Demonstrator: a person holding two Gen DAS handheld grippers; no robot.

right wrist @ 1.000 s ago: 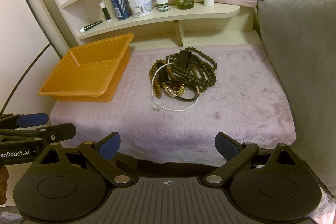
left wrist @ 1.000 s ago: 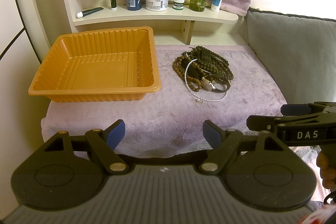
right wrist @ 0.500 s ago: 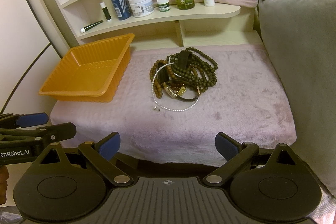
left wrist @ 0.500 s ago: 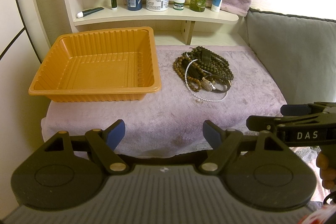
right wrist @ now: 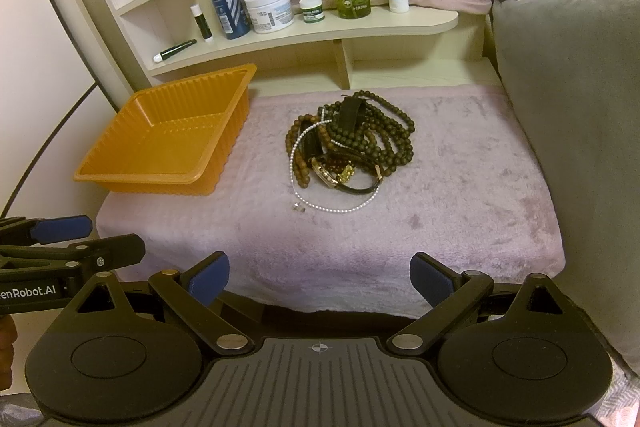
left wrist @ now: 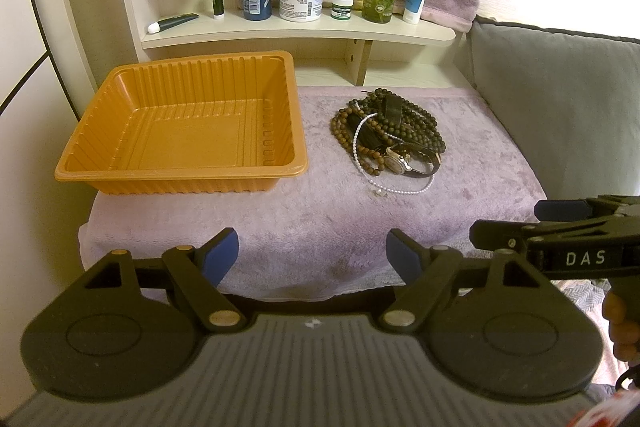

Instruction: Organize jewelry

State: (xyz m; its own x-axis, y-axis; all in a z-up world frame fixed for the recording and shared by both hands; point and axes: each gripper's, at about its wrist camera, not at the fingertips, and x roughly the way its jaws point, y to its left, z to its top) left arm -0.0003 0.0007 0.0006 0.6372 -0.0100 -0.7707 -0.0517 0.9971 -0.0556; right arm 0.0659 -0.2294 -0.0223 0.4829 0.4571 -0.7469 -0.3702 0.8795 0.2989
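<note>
A: Jewelry (right wrist: 348, 147) lies in one tangled heap on the mauve-covered worktop (right wrist: 460, 187), just right of the orange tray (left wrist: 180, 131), not touching it. Has anything shifted over the last second?

B: Nothing. Heap, tray and both tools sit just as they did. Left tongs (left wrist: 313, 254) and right tongs (right wrist: 320, 277) are spread wide, empty, held back at the worktop's near edge.

A: So the sorting hasn't begun?

B: I'd say not. The tray holds nothing, and a first reach for the pearl strand (right wrist: 336, 209) or watch (right wrist: 332, 173) seems due.
</note>
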